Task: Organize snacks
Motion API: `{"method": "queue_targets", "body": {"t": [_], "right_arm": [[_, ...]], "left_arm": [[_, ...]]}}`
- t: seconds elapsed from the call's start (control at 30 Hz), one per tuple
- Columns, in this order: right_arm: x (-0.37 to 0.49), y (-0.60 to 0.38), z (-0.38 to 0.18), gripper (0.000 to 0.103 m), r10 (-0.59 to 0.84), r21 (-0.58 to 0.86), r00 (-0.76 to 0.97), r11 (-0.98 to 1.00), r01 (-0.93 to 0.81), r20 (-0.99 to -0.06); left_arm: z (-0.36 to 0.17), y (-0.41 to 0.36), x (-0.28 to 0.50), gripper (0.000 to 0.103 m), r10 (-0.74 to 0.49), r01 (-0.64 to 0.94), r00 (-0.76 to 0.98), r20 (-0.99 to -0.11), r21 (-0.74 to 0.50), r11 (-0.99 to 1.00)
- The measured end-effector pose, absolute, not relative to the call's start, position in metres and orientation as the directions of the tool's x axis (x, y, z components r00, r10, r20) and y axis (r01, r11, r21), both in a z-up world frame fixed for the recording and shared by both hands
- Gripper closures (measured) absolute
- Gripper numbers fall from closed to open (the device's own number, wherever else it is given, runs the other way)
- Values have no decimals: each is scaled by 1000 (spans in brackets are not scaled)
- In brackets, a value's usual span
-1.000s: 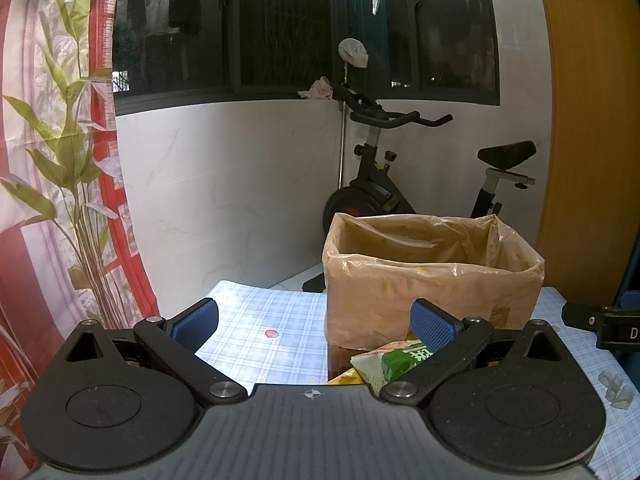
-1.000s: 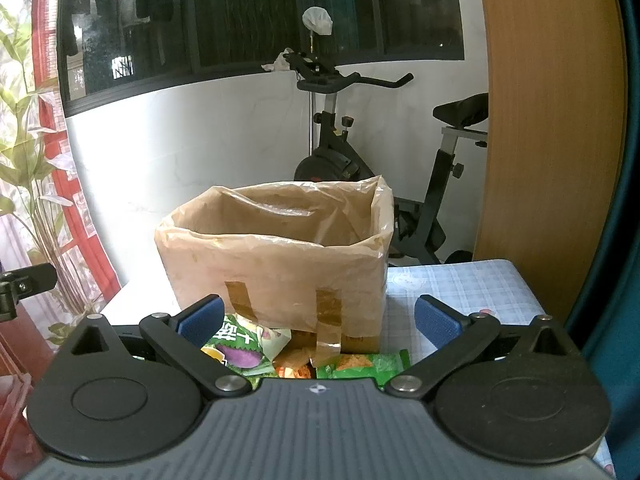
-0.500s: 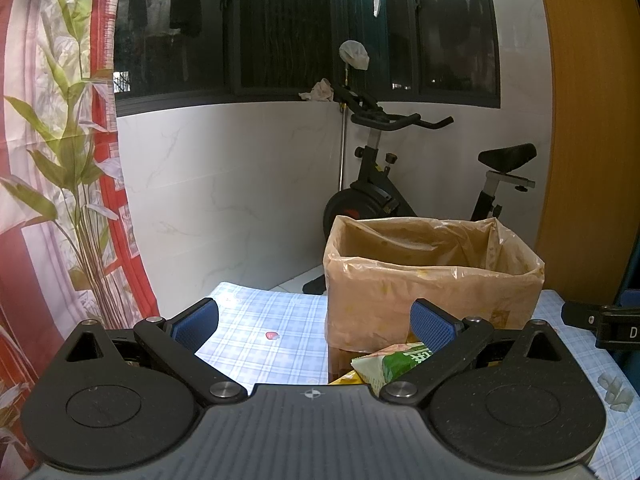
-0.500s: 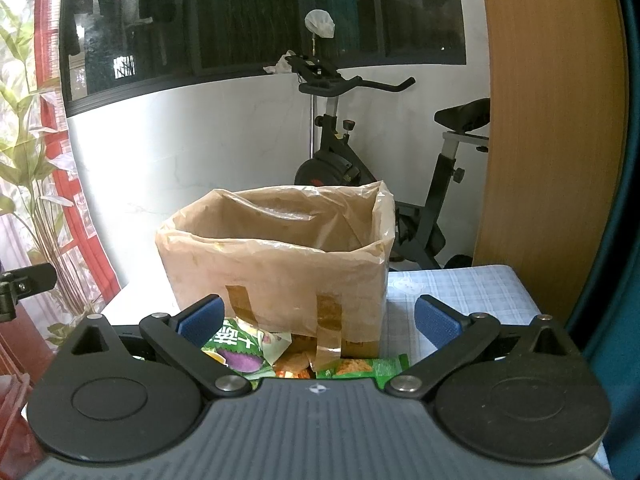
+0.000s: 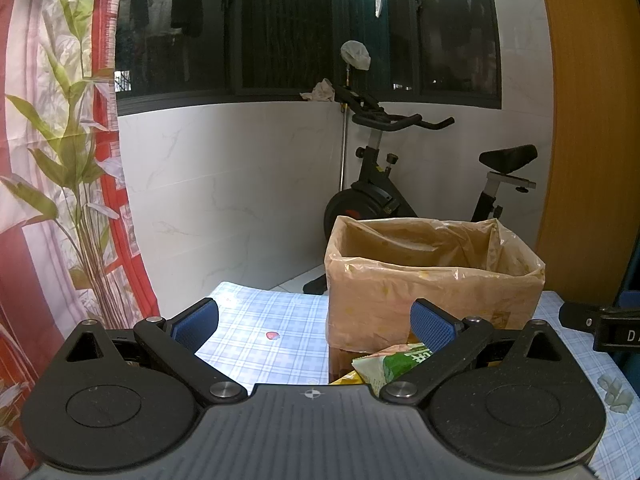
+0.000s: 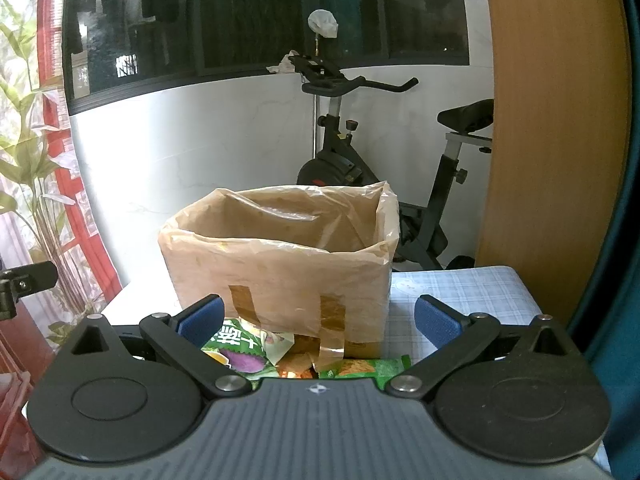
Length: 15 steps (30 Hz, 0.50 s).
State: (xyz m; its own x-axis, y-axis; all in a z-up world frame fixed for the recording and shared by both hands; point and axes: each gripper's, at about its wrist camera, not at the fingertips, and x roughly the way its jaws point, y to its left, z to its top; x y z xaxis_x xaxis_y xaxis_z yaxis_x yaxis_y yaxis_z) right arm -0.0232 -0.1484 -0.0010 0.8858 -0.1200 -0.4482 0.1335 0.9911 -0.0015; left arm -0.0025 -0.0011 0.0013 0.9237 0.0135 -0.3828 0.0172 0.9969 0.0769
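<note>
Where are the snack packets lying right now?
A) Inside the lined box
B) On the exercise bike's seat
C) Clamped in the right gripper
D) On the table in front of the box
D: in the right wrist view the snack packets lie on the table at the foot of the lined box, with the right gripper open and holding nothing.

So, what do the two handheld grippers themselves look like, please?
Both look alike. The left gripper and the right gripper each have a ribbed dark grey body with a small crosshair mark, two round black discs, black linkage arms with silver pivot pins, and blue textured pads on the fingertips. No cables or sleeves show.
</note>
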Motion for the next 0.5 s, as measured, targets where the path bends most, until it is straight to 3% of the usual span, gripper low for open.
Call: {"method": "queue_targets", "body": {"t": [0.37,0.5], "right_arm": [[-25,-150,-9,0,-88,30,899,993,112,-428],[-27,-147,-21,0,-82,-3,916,996,88,-392]], "left_arm": [[-6,4,3,0,48,-18,925,-378,83,996],[-28,13,13,0,67,-40,898,-435,71,997]]}}
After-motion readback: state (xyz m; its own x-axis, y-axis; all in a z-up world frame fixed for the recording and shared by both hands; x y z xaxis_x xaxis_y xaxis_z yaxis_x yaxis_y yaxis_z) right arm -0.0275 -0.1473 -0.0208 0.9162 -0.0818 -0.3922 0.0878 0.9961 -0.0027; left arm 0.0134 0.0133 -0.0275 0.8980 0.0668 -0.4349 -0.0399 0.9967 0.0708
